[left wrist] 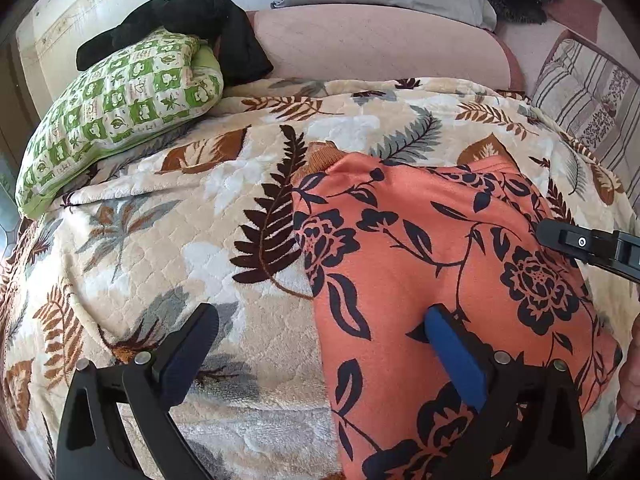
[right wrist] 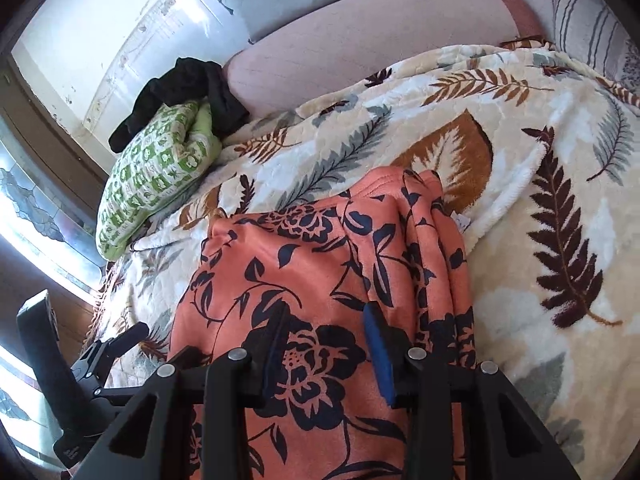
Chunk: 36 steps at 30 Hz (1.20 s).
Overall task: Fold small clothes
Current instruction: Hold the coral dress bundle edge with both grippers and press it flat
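Observation:
An orange garment with a dark floral print (left wrist: 440,264) lies folded on a leaf-patterned blanket (left wrist: 168,240). My left gripper (left wrist: 320,324) is open wide, straddling the garment's left edge; its right finger is over the cloth, its left finger over the blanket. In the right wrist view the garment (right wrist: 312,264) lies with stacked folds along its right side. My right gripper (right wrist: 326,320) is open above the cloth, holding nothing. The right gripper also shows at the right edge of the left wrist view (left wrist: 576,244), and the left gripper at the lower left of the right wrist view (right wrist: 120,344).
A green-and-white patterned pillow (left wrist: 116,116) with a black garment (left wrist: 200,20) on it lies at the back left. A pink bolster (left wrist: 372,44) runs across the back. A striped cushion (left wrist: 588,96) is at the right. A window (right wrist: 36,216) is at the left.

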{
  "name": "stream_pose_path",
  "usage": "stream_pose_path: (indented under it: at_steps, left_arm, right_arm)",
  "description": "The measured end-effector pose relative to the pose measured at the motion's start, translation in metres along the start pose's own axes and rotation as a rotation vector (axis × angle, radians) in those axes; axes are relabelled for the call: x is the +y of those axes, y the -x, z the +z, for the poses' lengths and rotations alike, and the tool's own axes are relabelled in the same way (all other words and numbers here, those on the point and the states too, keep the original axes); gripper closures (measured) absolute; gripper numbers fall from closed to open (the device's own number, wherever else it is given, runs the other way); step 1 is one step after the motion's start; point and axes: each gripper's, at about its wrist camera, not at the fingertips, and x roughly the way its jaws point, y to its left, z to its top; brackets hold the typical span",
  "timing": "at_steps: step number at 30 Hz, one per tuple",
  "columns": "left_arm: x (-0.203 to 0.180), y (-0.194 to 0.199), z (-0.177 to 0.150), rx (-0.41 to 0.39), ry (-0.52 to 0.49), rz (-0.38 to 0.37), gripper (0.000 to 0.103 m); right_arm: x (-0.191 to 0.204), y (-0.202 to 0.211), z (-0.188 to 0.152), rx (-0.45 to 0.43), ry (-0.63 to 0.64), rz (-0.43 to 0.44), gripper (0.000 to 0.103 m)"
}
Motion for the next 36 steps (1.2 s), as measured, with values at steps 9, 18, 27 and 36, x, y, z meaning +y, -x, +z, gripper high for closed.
stream_pose_path:
  at_steps: [9, 18, 27, 36]
  left_arm:
    - [0.031, -0.023, 0.007, 0.03, 0.076, 0.125, 0.0]
    - [0.026, -0.017, 0.008, 0.012, 0.027, 0.158, 0.001]
    - [0.024, -0.012, 0.008, 0.011, 0.025, 0.155, 0.001]
    - [0.02, 0.008, 0.0, -0.011, 0.014, 0.111, 0.001]
  right_arm:
    - [0.002, -0.028, 0.042, -0.026, -0.083, 0.04, 0.058]
    - [0.013, -0.049, 0.044, 0.074, -0.06, -0.041, 0.053]
    - [0.023, 0.005, 0.015, 0.072, -0.033, 0.01, 0.053]
    - [0.033, 0.032, -0.033, 0.121, 0.093, -0.025, 0.053]
